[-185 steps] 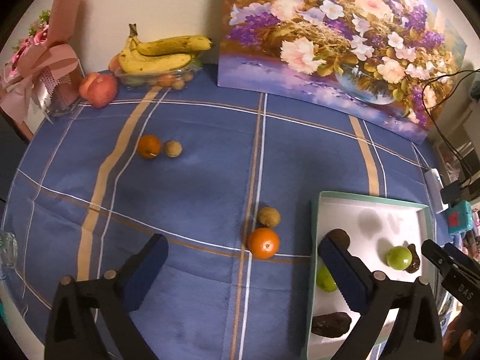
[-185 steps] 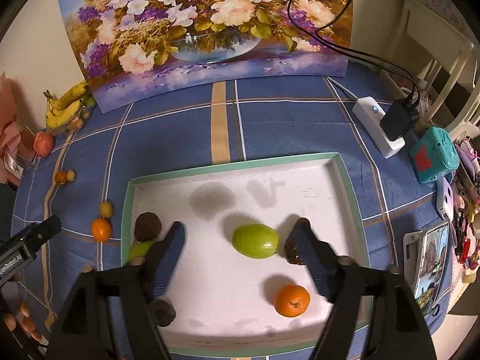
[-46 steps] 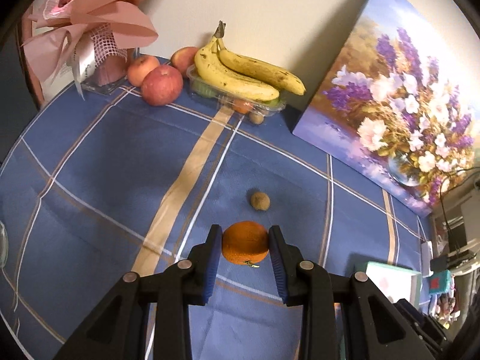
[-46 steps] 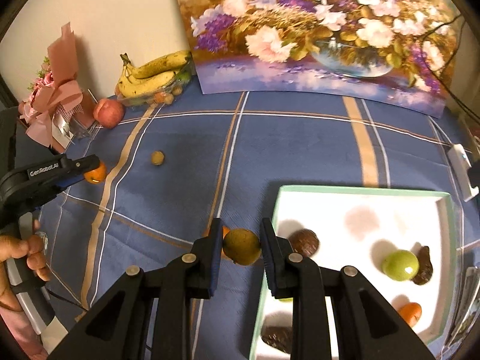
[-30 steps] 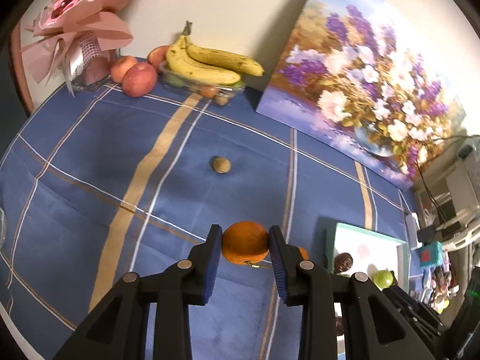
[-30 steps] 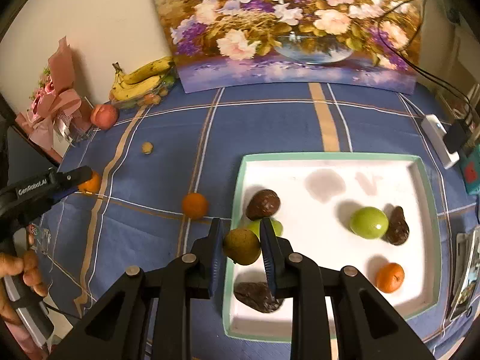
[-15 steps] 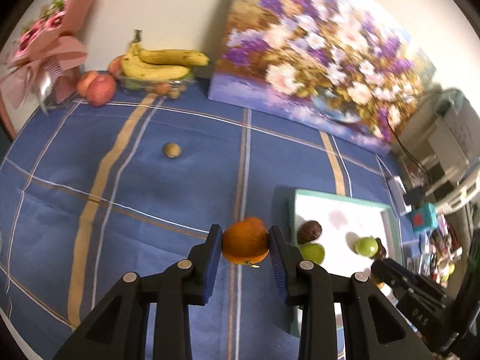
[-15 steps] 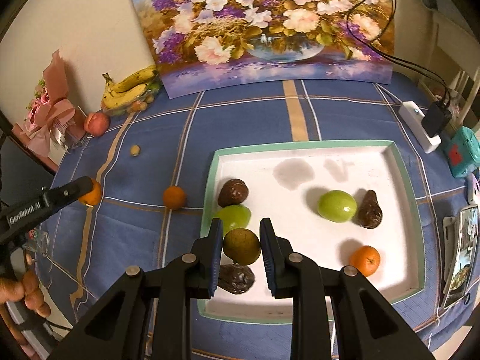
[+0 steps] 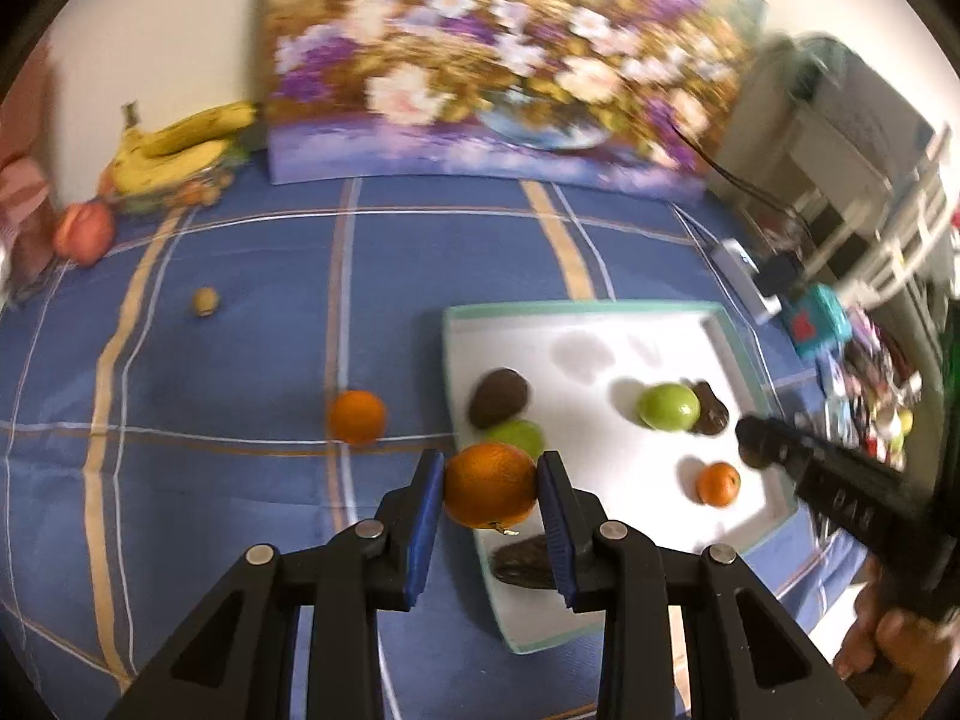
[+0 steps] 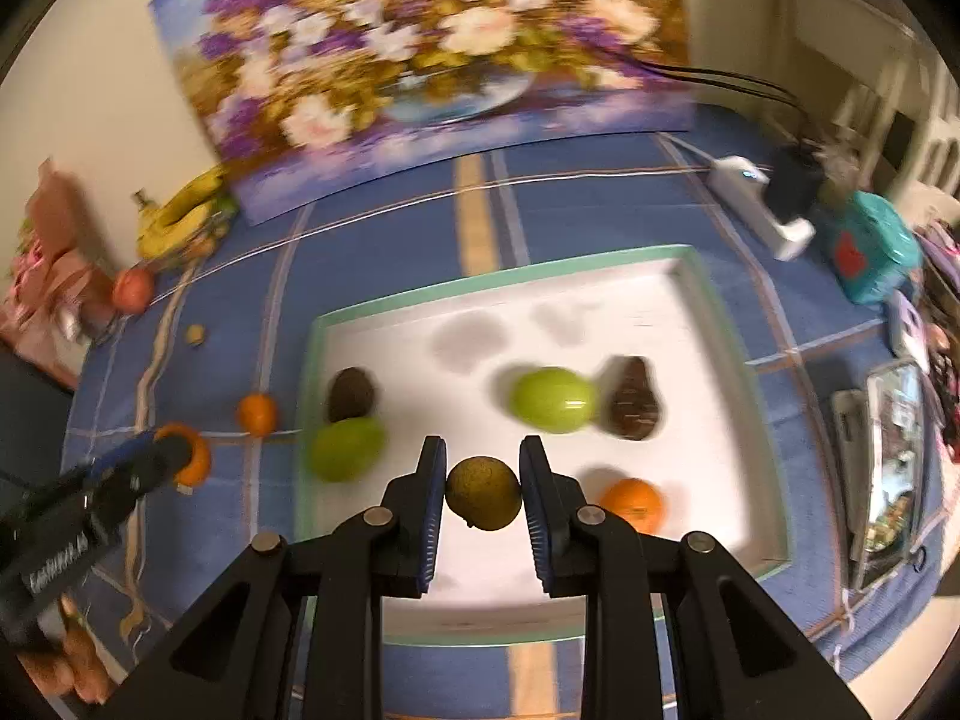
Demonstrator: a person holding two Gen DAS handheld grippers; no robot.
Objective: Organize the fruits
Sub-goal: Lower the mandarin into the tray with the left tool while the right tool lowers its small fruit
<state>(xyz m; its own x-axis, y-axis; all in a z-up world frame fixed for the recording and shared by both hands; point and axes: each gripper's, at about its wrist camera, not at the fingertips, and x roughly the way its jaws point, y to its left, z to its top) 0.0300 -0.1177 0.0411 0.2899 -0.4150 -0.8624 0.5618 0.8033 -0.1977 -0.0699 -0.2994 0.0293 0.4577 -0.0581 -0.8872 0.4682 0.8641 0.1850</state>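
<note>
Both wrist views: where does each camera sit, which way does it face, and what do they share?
Left wrist: on the left hand-held gripper, looking down along its fingers at the clamped orange by the tray's near-left corner; the other gripper and a hand show at right.
Right wrist: on the right hand-held gripper, above the tray, clamping a brownish-green fruit; the left gripper shows at left.
Shared: tray, green fruits, painting, bananas.

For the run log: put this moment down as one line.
left gripper: shut on orange | right gripper: shut on brown-green fruit | both over tray
</note>
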